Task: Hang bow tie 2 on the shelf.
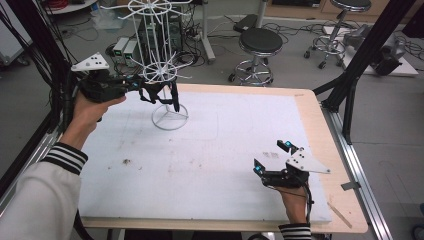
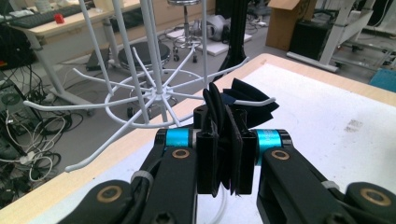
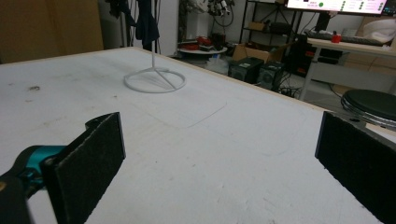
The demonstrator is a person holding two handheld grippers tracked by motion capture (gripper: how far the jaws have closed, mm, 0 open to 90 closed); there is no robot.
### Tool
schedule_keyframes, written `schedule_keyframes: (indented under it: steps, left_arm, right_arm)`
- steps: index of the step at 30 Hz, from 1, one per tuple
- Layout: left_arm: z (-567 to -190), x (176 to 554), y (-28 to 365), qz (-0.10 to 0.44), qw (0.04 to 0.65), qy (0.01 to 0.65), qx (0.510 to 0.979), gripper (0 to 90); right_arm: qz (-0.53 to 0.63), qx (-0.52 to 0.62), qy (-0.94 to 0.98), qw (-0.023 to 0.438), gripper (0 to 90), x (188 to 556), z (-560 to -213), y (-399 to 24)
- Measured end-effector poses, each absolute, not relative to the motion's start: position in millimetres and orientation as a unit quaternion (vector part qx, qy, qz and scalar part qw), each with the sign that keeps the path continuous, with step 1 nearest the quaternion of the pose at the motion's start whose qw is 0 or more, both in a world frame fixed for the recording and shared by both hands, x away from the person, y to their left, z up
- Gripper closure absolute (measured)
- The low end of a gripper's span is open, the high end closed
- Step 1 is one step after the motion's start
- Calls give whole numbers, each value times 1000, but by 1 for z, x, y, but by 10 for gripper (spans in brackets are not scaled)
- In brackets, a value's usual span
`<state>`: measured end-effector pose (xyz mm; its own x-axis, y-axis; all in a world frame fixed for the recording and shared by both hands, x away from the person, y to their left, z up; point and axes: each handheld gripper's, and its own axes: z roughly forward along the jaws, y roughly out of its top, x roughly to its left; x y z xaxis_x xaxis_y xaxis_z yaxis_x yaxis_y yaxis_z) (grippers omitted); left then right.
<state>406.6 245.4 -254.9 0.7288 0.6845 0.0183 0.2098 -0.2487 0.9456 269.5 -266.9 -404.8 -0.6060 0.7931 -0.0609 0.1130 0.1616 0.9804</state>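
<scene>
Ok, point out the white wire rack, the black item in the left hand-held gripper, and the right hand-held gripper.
white wire rack (image 1: pixel 170 119): high view, ring base.
black item (image 2: pixel 223 140): left gripper view, clamped middle.
right hand-held gripper (image 1: pixel 272 157): high view, midway between fingertips.

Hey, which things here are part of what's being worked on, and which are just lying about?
In the job:
- left gripper, shut on a black strap
- white wire rack

Lying about:
- right gripper, open, holding nothing
- stools
- wooden stick

Black clip (image 2: pixel 224 140) (upright) at white rack (image 2: pixel 154 95)
</scene>
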Motion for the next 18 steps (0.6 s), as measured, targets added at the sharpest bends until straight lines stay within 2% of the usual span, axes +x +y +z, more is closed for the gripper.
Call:
schedule_keyframes:
  steps: [12, 15, 18]
  left_arm:
    - [-259, 414, 239, 218, 521, 303, 768, 789]
    - [-260, 415, 237, 217, 524, 309, 763, 705]
    - [-260, 416, 236, 218, 529, 317, 756, 530]
  right_arm:
    - [561, 327, 696, 306, 9, 272, -405, -268]
    - [559, 331, 697, 303, 8, 272, -406, -267]
    - [558, 332, 698, 301, 8, 271, -406, -267]
